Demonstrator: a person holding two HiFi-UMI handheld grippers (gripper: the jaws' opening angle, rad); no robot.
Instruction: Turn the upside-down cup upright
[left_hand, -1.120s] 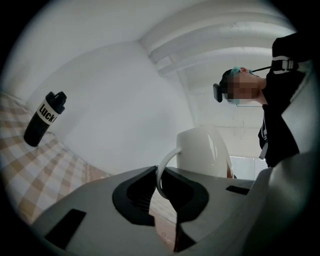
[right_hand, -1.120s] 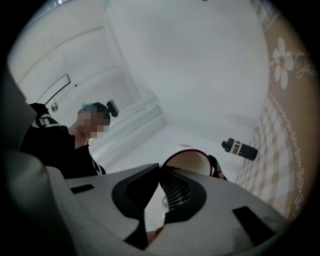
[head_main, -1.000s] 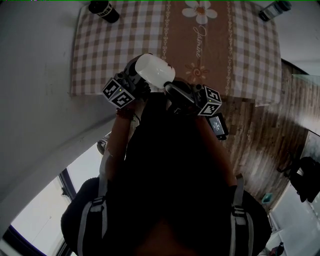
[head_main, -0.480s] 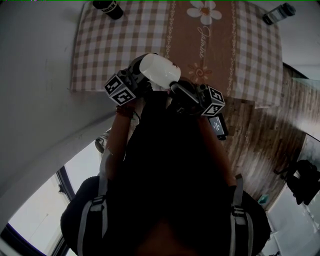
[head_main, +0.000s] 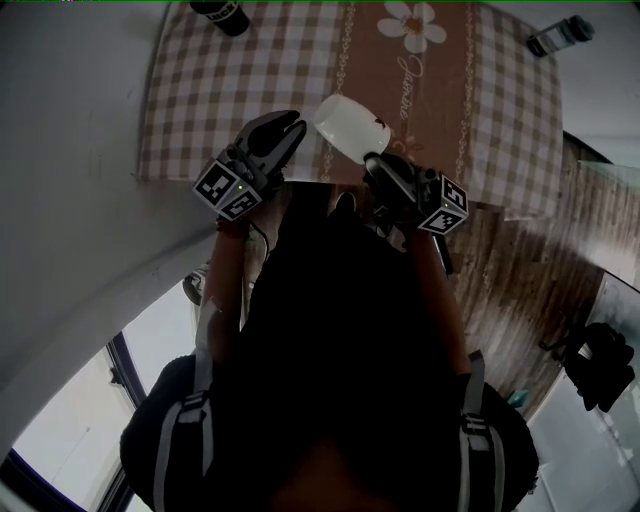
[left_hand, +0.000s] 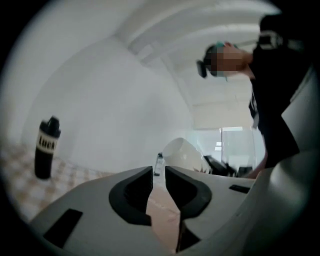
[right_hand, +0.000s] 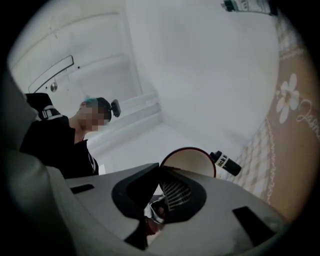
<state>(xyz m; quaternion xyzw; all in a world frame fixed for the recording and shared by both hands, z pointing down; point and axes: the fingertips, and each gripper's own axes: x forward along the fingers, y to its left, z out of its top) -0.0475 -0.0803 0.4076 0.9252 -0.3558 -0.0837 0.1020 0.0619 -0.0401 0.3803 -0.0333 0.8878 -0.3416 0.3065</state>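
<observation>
The right gripper (head_main: 372, 160) is clenched on the wall of the white cup with a dark red rim (head_main: 345, 122), one jaw inside the mouth and one outside, as the right gripper view shows (right_hand: 160, 172); the cup (right_hand: 192, 160) is off the tabletop (head_main: 200, 90), held in the air above the near edge, over the brown flowered strip down the middle of the checked cloth; it lies tilted, its mouth towards the right gripper and its base pointing away over the tabletop.

The left gripper (head_main: 293, 130) is released and hangs just beside the cup on its left, apart from it; its jaws have just been opening, and in the left gripper view (left_hand: 159, 172) there is a gap between them with nothing in it, the cup (left_hand: 182, 154) showing beyond them to the right.

A black bottle with white lettering (head_main: 220, 12) stands at the far left corner of the tabletop; a second dark bottle (head_main: 558, 35) lies at the far right corner.
</observation>
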